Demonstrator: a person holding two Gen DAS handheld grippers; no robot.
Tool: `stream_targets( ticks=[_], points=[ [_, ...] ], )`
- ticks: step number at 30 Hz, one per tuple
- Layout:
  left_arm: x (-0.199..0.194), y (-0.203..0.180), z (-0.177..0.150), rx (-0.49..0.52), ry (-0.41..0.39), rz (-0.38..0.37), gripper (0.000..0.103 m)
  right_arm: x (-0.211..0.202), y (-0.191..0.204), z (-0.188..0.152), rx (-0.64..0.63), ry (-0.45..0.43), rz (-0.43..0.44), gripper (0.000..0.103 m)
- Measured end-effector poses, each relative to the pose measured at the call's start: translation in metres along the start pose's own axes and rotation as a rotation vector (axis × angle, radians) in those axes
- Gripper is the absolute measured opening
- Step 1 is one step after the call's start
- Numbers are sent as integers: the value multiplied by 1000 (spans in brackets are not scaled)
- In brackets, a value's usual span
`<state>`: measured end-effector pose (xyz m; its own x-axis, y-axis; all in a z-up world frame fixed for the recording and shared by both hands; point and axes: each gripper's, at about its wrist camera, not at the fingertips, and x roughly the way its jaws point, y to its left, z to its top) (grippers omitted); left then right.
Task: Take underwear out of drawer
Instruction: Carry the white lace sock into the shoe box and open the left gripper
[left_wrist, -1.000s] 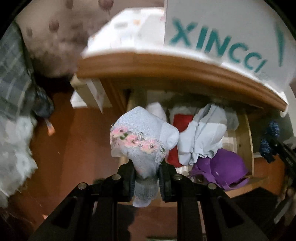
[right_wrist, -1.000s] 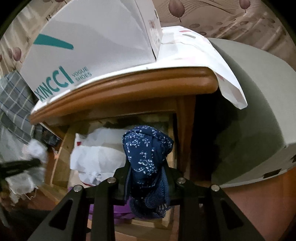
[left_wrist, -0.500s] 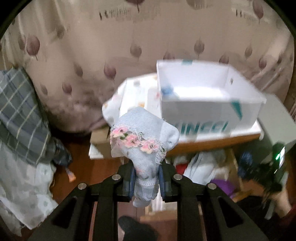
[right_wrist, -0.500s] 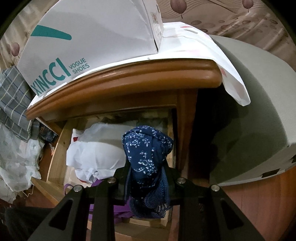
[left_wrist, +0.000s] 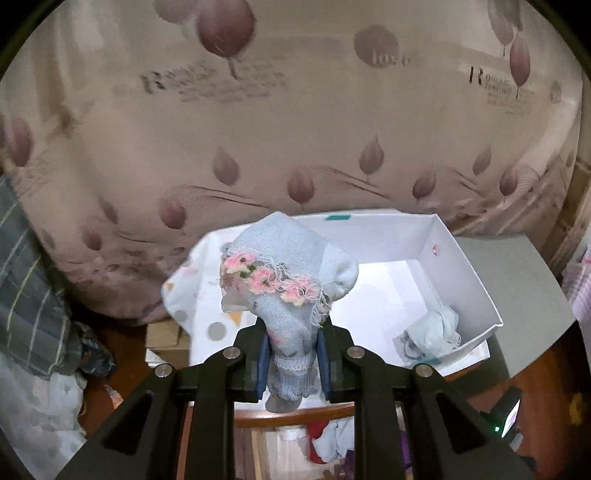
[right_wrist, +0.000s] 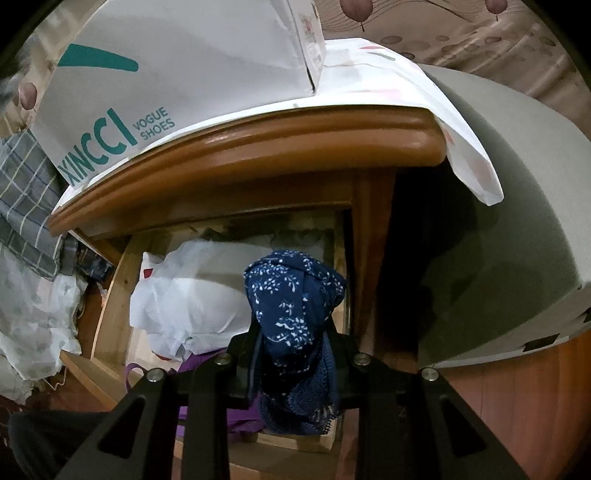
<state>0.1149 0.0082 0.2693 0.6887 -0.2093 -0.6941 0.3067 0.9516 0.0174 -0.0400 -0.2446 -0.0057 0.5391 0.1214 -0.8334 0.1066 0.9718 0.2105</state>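
My left hand-held gripper (left_wrist: 291, 363) is clenched on a pale blue knitted piece of underwear (left_wrist: 290, 280) trimmed with pink crocheted flowers, held up in front of the curtain (left_wrist: 295, 129) and above the open white shoebox (left_wrist: 436, 280). I judge the box to be the drop point, since a crumpled pale garment (left_wrist: 432, 332) already lies in its near corner. The box stands on a patterned cloth (left_wrist: 199, 291) covering the wooden bench (left_wrist: 295, 415), whose edge shows just under the gripper; below that edge a strip of the open drawer (left_wrist: 295, 448) and its leftover clothes is visible. Printed words on the curtain are mostly blurred; I can make out only "love" inside a round motif.

My right hand-held gripper (right_wrist: 293, 349) grasps a dark blue piece of underwear with a white sprig print (right_wrist: 295, 295), poised low over the drawer (right_wrist: 114, 295) beneath the bench lip (right_wrist: 258, 147). I read this as waiting its turn at the box. White cloth (right_wrist: 188, 295) and something purple (right_wrist: 207, 362) remain in the drawer. The shoebox side (right_wrist: 177, 55) reads "XINCCI VOGUE SHOES" in teal.
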Motion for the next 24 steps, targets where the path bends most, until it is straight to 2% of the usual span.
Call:
stream_targets(
  ticks=[2, 4, 7, 16, 22, 24],
  points=[
    [17, -4, 4, 2, 14, 11, 19, 0, 0, 0, 1, 2, 2, 27],
    [34, -10, 7, 28, 42, -17, 19, 0, 0, -1, -2, 5, 2, 27],
    [61, -20, 7, 56, 91, -16, 19, 1, 1, -1, -4, 12, 3, 27],
    [121, -34, 0, 88, 202, 18, 21, 1, 0, -2, -2, 17, 15, 27],
    [131, -34, -7, 71, 229, 31, 32, 1, 1, -2, -8, 25, 20, 27],
    [127, -32, -7, 55, 215, 35, 41, 1, 2, -2, -11, 25, 23, 27]
  ],
)
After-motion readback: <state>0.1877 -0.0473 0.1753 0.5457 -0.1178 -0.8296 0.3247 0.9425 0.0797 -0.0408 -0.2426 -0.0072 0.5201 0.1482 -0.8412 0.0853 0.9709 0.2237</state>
